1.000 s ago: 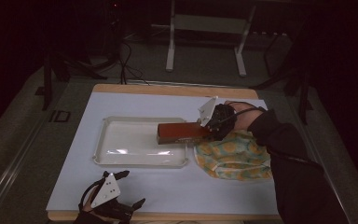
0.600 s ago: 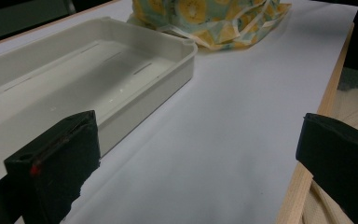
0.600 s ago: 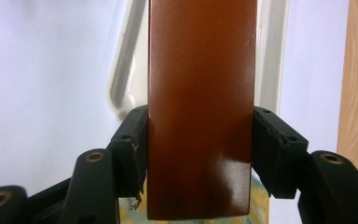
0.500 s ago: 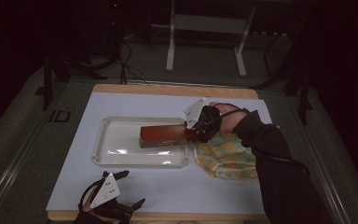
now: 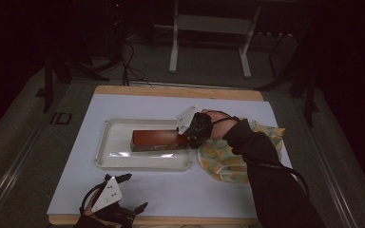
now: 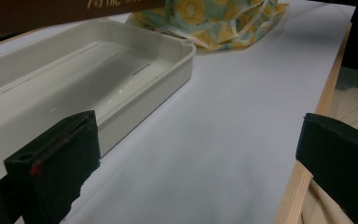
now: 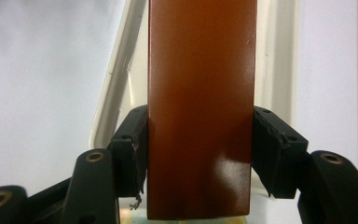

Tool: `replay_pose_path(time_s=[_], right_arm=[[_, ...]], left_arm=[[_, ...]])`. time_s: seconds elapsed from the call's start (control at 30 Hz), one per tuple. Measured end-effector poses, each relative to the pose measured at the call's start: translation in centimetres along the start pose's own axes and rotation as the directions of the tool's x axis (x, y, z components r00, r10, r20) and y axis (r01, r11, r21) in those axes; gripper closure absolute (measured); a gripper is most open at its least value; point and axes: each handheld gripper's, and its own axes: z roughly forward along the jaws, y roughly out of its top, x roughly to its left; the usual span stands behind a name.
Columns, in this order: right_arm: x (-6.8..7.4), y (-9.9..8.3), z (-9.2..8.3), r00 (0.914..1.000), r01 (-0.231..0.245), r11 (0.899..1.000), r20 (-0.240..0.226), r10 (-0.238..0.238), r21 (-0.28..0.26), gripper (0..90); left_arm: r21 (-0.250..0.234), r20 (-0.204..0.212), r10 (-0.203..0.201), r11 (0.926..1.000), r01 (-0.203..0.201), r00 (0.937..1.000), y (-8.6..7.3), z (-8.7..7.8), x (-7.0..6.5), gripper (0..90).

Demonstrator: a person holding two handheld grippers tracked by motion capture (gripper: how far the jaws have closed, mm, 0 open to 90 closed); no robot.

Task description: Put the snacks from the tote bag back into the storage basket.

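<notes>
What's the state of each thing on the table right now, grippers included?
Brown box: clamped at one end by the right gripper, lying lengthwise over the tray.
White tray: upright on the table.
Patterned cloth: crumpled, beside the tray.
Right gripper: shut on the box.
Left gripper: open, holding nothing, at the near table edge.

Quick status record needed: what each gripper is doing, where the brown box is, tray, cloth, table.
right gripper: shut on the brown box, jaws on its two long sides
brown box: held over the white tray, lengthwise
white tray: on the white sheet, nothing else in it
left gripper: open, holding nothing, near the table's front edge
patterned cloth: crumpled, right of the tray
white sheet: covers the wooden table top
</notes>
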Motion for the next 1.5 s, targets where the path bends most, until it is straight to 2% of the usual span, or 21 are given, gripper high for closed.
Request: replay_pose_path(time_s=[0.2,0.4,0.67,0.87,1.07,1.23,1.5], right_arm=[[0.0,-0.5,2.1,0.9999,-0.014,1.000,0.001,0.014,0.006,43.0],[-0.2,-1.0,3.3,0.9995,-0.029,1.000,0.015,0.029,0.012,43.0],[-0.3,-1.3,4.9,0.9994,-0.036,0.998,0.005,0.036,0.051,43.0],[-0.4,-1.6,5.7,0.9992,-0.039,0.996,0.001,0.039,0.080,43.0],[-0.6,-1.8,6.4,0.9976,-0.067,0.993,-0.014,0.068,0.098,42.9],[-0.6,-1.8,7.1,0.9978,-0.064,0.991,-0.008,0.065,0.116,42.8],[-0.6,-1.8,7.4,0.9964,-0.081,0.989,-0.012,0.084,0.122,41.8]], left_arm=[[-0.002,0.002,-0.002,1.0000,0.002,1.0000,0.0,0.0,0.0,0.0],[0.001,0.004,-0.002,1.0000,0.002,1.0000,0.0,0.0,0.0,0.0],[-0.004,0.010,0.000,1.0000,0.000,0.9999,0.0,0.0,-0.1,0.0],[-0.003,0.011,0.001,1.0000,-0.001,0.9999,0.0,0.0,-0.1,0.0],[-0.002,0.011,-0.001,1.0000,0.001,0.9999,0.0,0.0,-0.1,0.0],[-0.002,0.013,0.000,1.0000,0.000,0.9999,0.0,0.0,-0.1,0.0],[0.001,0.018,-0.005,1.0000,0.005,0.9998,0.0,0.0,-0.1,0.0]])
